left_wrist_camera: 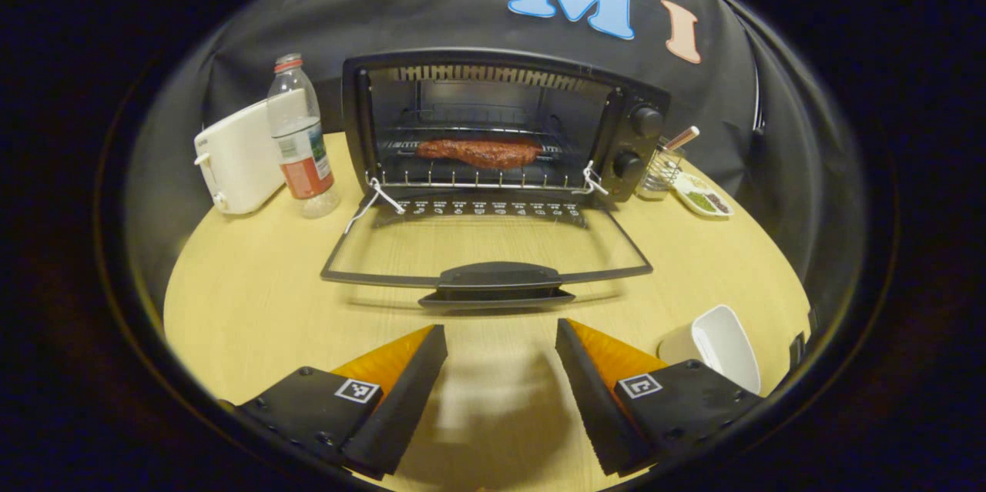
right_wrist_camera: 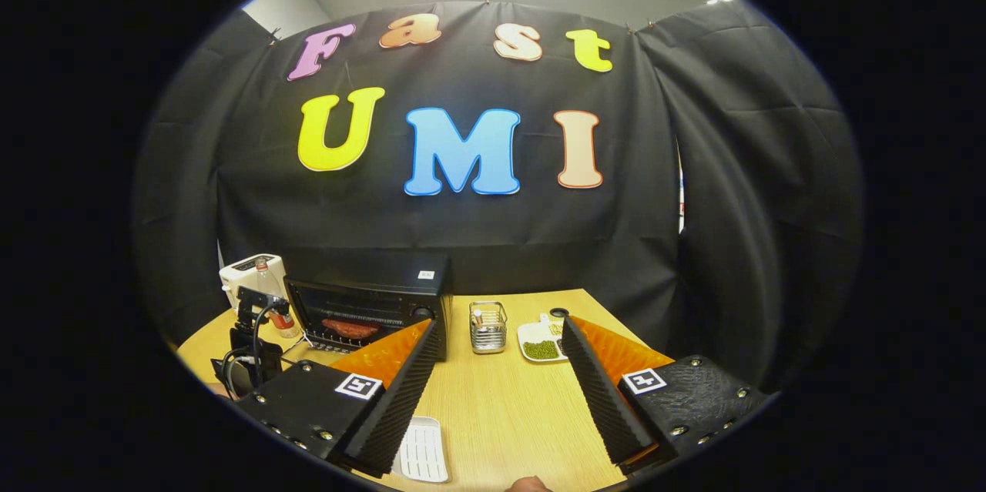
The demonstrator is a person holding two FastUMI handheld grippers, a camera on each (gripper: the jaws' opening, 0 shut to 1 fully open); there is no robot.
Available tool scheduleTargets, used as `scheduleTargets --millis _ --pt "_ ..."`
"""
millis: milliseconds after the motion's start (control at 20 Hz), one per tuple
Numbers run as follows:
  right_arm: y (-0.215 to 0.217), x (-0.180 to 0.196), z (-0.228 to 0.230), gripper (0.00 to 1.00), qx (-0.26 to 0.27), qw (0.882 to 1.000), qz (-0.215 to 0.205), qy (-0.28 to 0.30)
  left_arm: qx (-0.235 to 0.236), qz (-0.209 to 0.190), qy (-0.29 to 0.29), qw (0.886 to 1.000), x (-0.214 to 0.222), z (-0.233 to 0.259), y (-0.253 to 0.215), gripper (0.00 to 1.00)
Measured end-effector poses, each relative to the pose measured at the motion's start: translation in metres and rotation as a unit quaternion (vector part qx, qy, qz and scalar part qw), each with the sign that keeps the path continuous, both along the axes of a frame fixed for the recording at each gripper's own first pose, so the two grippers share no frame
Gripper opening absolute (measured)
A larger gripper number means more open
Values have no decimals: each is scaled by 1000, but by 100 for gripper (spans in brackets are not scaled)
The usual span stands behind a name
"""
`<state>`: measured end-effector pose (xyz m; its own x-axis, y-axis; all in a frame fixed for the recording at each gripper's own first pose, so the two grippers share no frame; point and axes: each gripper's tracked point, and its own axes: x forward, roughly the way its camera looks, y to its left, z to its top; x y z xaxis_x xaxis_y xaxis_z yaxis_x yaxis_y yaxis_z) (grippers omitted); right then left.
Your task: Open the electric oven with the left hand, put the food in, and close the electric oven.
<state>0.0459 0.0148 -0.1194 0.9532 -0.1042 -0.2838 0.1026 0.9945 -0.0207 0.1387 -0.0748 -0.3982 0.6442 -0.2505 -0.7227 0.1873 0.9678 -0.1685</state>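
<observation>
The oven (left_wrist_camera: 493, 130) stands at the table's (left_wrist_camera: 246, 307) far edge, door (left_wrist_camera: 485, 246) dropped flat, food (left_wrist_camera: 479, 152) on its rack. Closing is what remains, I judge. Left tongs (left_wrist_camera: 501, 369) released, empty, must lift the handle (left_wrist_camera: 497, 276). Right tongs (right_wrist_camera: 497, 384) released too.

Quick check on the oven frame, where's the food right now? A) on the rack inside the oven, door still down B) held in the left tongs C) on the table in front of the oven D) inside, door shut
A: the reddish-brown food lies on the wire rack inside the oven, and the glass door hangs open, flat toward the table; the left tongs are open and empty.
</observation>
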Motion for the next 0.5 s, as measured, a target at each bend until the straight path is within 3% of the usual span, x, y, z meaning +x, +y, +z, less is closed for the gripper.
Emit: scheduleTargets --millis 350,500 --pt "-1 -1 -4 98 -11 1000 -6 11 11 -6 7 1000 10 -15 -2 100" --pt "3 2 -2 98 -24 1000 0 8 29 -18 0 999 17 -17 -2 92"
